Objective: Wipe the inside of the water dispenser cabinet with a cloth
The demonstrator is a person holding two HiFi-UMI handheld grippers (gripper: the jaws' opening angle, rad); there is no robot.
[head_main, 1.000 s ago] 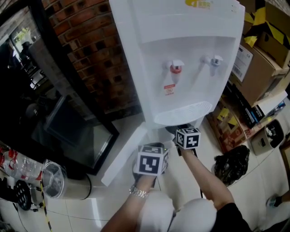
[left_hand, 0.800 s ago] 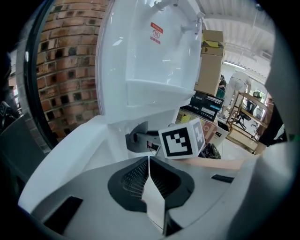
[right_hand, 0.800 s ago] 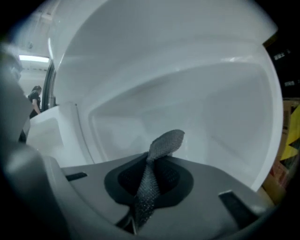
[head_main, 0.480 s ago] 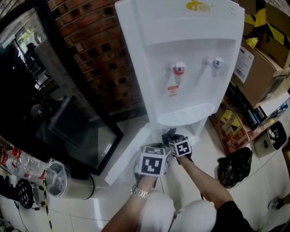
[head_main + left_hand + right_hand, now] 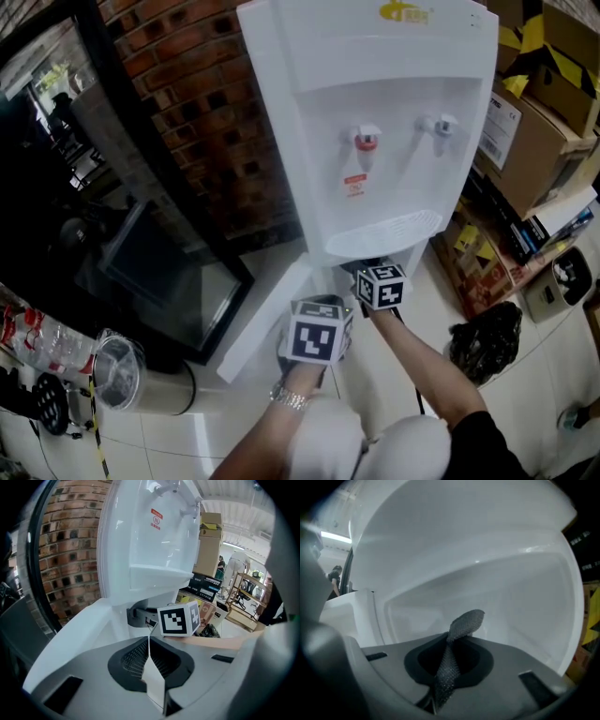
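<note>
So the dispenser (image 5: 375, 94) is the big white thing in the middle, and its lower cabinet (image 5: 497, 573) is open, with the door (image 5: 262, 323) swung out to the left. Inside the cabinet it's just bare white walls plus the right gripper (image 5: 449, 656), which is poked in under the drip tray. Its jaws are clamped together on a grey mesh cloth (image 5: 464, 623). The cloth runs up the seam between them and its tip flops out past the ends, close to the back wall, though I can't tell if it's actually touching.

Outside, just beside the door, is the left gripper (image 5: 149, 660), aimed at the opening. Its jaws are closed on a thin white strip (image 5: 154, 681). Honestly can't tell what that is.

Around it: brick wall (image 5: 187, 84) on the left, cardboard boxes (image 5: 534, 141) stacked on the right, a black bag (image 5: 483, 342) on the floor below them, and a clear tub (image 5: 112, 370) well off to the left.
</note>
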